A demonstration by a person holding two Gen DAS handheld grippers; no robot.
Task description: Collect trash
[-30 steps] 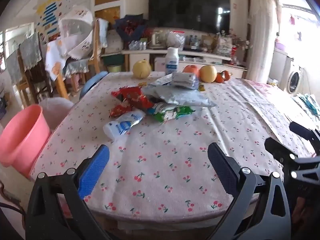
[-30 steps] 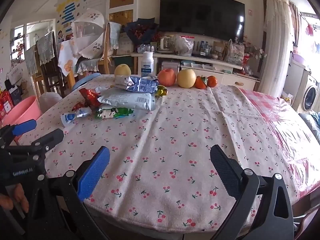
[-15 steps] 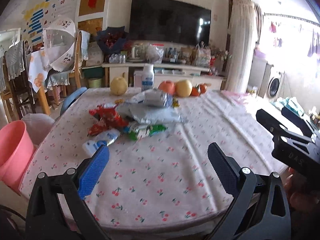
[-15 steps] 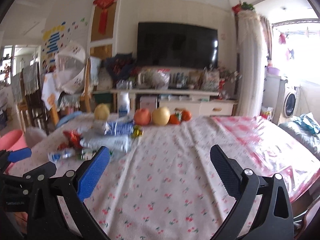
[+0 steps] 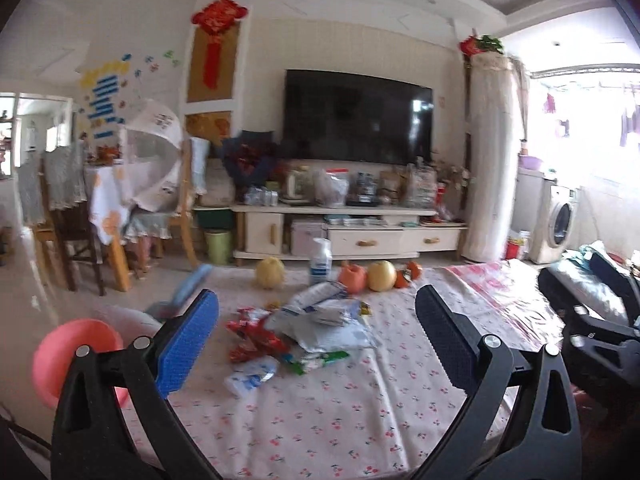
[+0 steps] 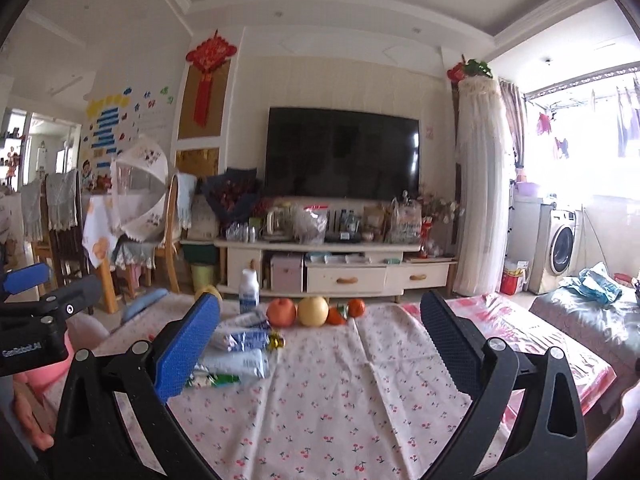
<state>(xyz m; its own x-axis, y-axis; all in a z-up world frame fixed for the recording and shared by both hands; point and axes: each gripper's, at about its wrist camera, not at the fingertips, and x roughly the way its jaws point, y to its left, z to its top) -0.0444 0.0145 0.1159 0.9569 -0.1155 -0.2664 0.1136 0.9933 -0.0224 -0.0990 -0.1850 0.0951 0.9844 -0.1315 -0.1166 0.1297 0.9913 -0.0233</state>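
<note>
The trash (image 5: 304, 334) lay in a loose heap on the left half of the table (image 5: 320, 420), toward its far side: red wrappers (image 5: 256, 338), silver-white bags (image 5: 332, 324), a green wrapper (image 5: 324, 358) and a white-and-blue packet (image 5: 250, 376) nearest the camera. Neither tool touched any of it. The left gripper (image 5: 316, 344) hung above the near part of the cherry-print cloth with its jaws wide apart and nothing between them; the right gripper (image 6: 320, 344) was likewise spread wide and empty, over the middle of the table. Behind the heap stood a white bottle (image 5: 321, 256) and a row of fruit (image 5: 380, 275) along the far edge. The left view alone showed the pink bucket (image 5: 76, 354) beside the table's left edge, with the red wrappers and the packet in the open; it was somewhat blurred, so what was printed on the bags could not be read. The right view hid most of the heap behind its blue pad, showing only the bags and the green wrapper, but it caught the left gripper at its left edge, with a fingertip (image 6: 38, 438) of the holding hand below, and the washing machine (image 6: 560, 246) more sharply at far right.
</note>
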